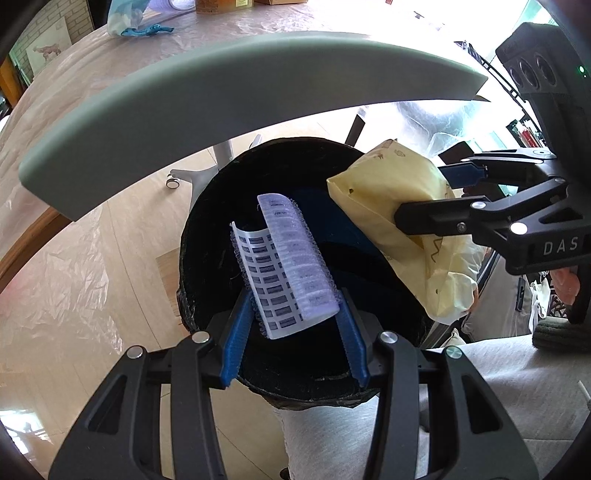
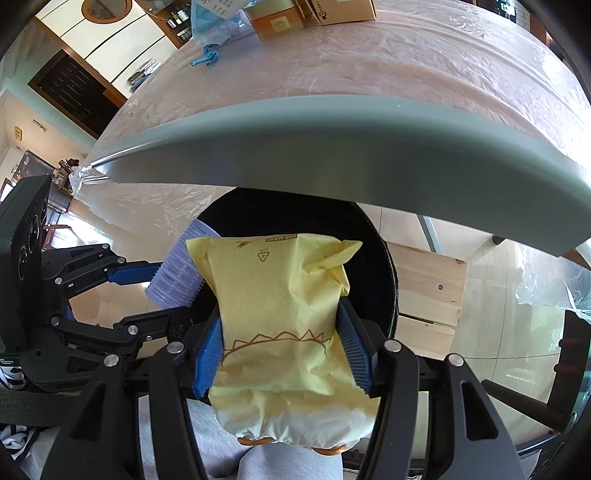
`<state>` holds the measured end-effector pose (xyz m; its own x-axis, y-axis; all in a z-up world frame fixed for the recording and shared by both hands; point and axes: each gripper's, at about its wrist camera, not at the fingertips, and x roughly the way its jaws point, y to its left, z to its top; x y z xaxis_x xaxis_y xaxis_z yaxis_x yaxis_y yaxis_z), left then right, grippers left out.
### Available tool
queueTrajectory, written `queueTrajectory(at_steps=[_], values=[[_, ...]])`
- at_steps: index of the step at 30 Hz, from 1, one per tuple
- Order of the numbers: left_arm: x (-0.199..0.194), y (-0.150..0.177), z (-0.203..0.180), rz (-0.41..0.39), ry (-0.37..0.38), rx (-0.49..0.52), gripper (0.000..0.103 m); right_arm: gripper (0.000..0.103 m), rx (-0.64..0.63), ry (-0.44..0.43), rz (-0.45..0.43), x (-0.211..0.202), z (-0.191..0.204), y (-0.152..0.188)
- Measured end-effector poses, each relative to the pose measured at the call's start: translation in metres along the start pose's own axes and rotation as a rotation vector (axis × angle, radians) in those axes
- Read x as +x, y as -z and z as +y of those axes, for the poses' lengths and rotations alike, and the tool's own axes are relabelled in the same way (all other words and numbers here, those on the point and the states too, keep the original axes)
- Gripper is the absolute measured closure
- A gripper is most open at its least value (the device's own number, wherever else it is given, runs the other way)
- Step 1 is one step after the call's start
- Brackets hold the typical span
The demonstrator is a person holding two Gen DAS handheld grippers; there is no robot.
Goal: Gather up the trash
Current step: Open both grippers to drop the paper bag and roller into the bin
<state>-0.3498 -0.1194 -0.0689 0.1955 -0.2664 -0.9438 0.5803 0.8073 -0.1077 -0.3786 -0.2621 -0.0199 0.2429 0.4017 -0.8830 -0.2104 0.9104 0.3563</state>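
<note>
A curled white label sheet point(image 1: 291, 266) printed with rows of dark blocks sits clamped between the blue pads of the left gripper point(image 1: 295, 317), directly above the open mouth of a black bin point(image 1: 207, 229). Just to its right, a crumpled yellow wrapper point(image 2: 284, 317) is pinched between the blue pads of the right gripper point(image 2: 282, 354), also over the bin; its far end pokes up past the fingers and its near end hangs loose. Both grippers point steeply down. Beyond the bin runs the grey edge of a table point(image 2: 332, 147), its top covered with clear plastic film point(image 2: 406, 62). At the table's far side lie a blue bag point(image 2: 210, 33) and cardboard boxes point(image 2: 314, 14).
</note>
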Motion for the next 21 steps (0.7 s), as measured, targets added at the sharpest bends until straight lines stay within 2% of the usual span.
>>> queueTrajectory(at_steps=[3, 5, 6, 7, 10, 14, 17, 19, 21], values=[[-0.002, 0.0, -0.001, -0.009, 0.03, 0.006, 0.056, 0.045, 0.001, -0.005, 0.002, -0.001, -0.002, -0.001], [-0.005, -0.001, -0.003, -0.018, 0.04, 0.018, 0.05, 0.04, 0.008, -0.015, 0.001, -0.004, -0.003, 0.0], [-0.005, -0.001, -0.003, -0.023, 0.03, 0.022, 0.036, 0.031, 0.019, -0.011, -0.005, -0.006, -0.005, 0.0], [-0.009, -0.001, -0.003, -0.041, 0.017, 0.028, 0.026, 0.027, 0.028, -0.011, -0.01, -0.009, -0.008, 0.0], [-0.015, -0.001, 0.0, -0.057, 0.014, 0.014, 0.025, 0.025, 0.042, -0.008, -0.029, -0.021, -0.013, 0.002], [-0.032, -0.003, 0.004, -0.091, 0.003, -0.007, 0.025, 0.025, -0.022, 0.028, -0.076, -0.051, -0.011, 0.006], [-0.06, -0.005, 0.007, -0.162, 0.006, -0.019, 0.025, 0.024, -0.11, 0.111, -0.166, -0.085, -0.003, 0.006], [-0.079, -0.012, 0.007, -0.217, 0.003, -0.027, 0.024, 0.016, -0.162, 0.185, -0.246, -0.107, 0.0, -0.001], [-0.096, -0.023, 0.007, -0.276, -0.004, -0.031, 0.015, 0.011, -0.19, 0.236, -0.31, -0.119, 0.001, -0.013]])
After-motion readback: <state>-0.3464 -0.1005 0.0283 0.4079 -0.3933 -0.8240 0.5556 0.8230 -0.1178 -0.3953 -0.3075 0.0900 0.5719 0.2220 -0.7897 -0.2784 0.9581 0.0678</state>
